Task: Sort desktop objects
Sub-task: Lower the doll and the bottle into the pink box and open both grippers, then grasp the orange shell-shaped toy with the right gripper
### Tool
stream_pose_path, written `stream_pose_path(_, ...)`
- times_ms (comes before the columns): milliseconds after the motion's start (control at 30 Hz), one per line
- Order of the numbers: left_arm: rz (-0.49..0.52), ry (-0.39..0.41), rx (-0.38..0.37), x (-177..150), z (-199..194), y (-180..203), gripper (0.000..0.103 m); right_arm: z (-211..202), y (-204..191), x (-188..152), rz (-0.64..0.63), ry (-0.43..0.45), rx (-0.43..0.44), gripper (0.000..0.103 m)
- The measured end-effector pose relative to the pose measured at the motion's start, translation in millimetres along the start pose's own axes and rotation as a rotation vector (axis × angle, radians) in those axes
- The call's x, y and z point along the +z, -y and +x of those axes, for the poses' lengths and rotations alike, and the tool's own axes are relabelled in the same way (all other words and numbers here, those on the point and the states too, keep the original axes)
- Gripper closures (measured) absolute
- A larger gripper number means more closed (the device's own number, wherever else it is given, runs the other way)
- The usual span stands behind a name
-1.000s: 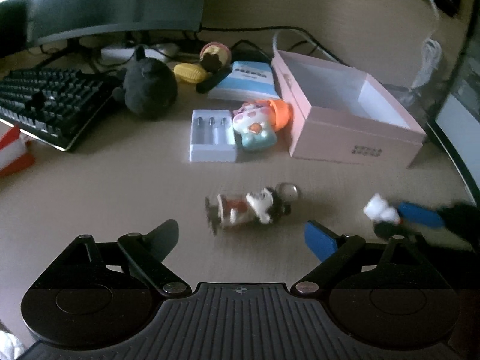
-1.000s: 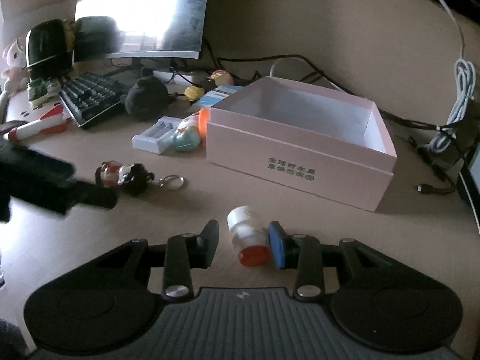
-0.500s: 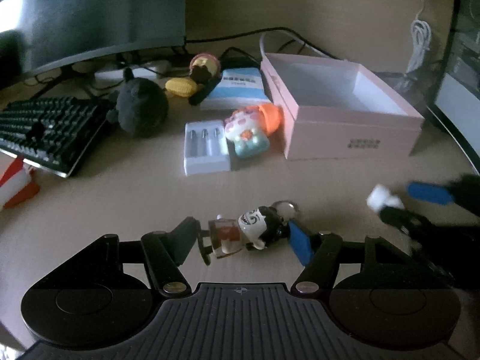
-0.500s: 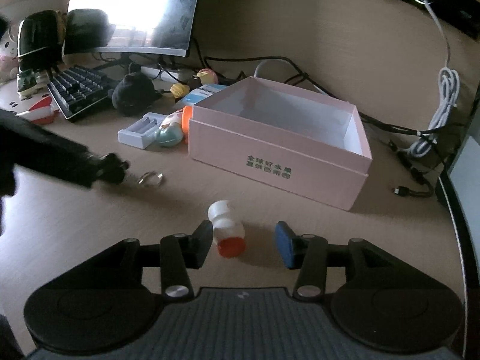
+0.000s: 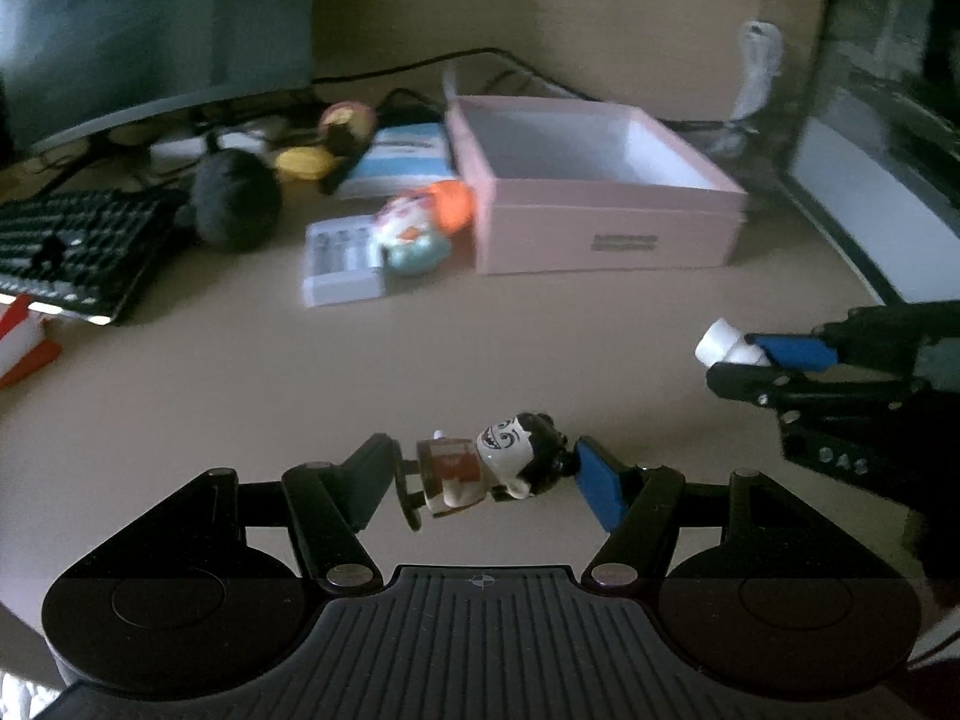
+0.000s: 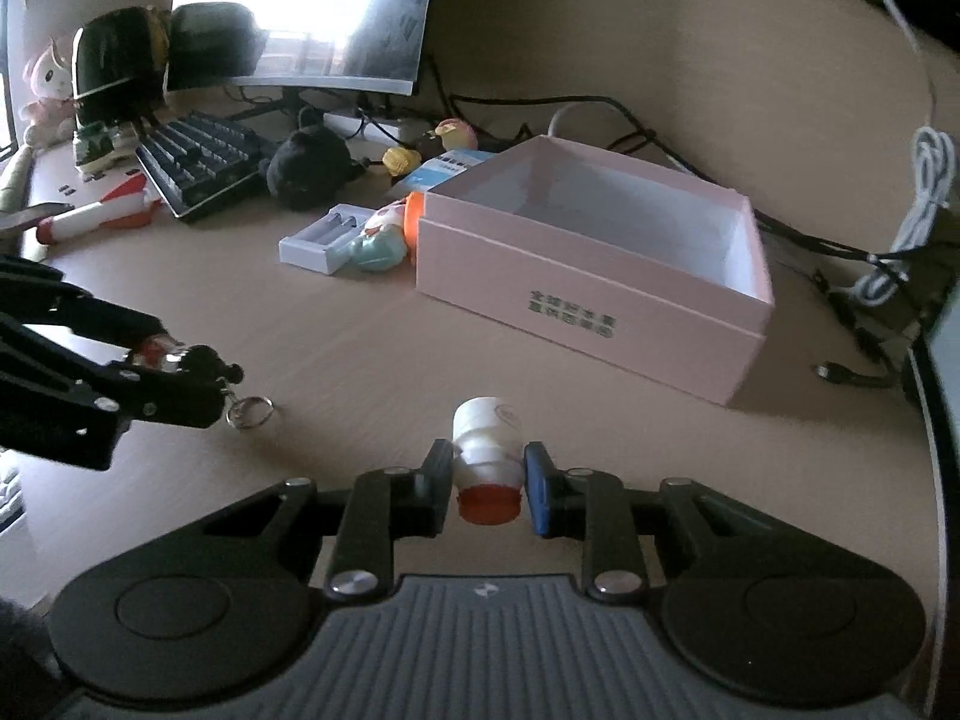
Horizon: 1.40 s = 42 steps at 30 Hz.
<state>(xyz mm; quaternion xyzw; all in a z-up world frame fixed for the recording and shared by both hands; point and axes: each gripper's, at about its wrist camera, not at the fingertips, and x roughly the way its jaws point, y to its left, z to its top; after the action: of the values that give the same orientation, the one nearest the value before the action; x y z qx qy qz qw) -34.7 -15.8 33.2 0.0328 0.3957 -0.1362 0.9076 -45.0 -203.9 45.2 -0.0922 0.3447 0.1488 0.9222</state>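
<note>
Fingers of the left gripper (image 5: pixel 486 480) are closed on a small figurine (image 5: pixel 480 471), which lies crosswise between the pads, its base toward the black finger and its dark-haired head toward the blue one. In the right wrist view the figurine's key ring (image 6: pixel 251 410) hangs below that gripper, just above the desk (image 6: pixel 372 354). Fingers of the right gripper (image 6: pixel 487 480) are clenched on a small white bottle (image 6: pixel 485 456) with an orange cap; the cap faces the camera and the white end points toward the pink box (image 6: pixel 591 306).

Pink box: open-topped, interior white, standing on the desk ahead of both grippers, with nothing visible inside it. Against its left wall lie a round toy with an orange part (image 6: pixel 384 234) and a white battery case (image 6: pixel 324 237). Further back sit a black plush toy (image 6: pixel 312 171), a keyboard (image 6: pixel 198 162) and a monitor (image 6: pixel 312 12).
</note>
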Motion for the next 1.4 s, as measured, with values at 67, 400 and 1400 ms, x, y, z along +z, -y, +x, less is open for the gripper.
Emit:
stream_pose_path(67,0.024,0.008,-0.038,0,-3,7,0.032,-17,9,-4,0.012,0.01,-0.004,0.078)
stream_pose_path(400,0.159,0.27,-0.161,75,-21,30,0.032,-92,51,52,0.11,0.233,-0.07,0.078)
stream_pose_path(1400,-0.055,0.06,0.098,67,80,-78,0.025,15,-6,25,0.117,0.028,-0.006,0.006)
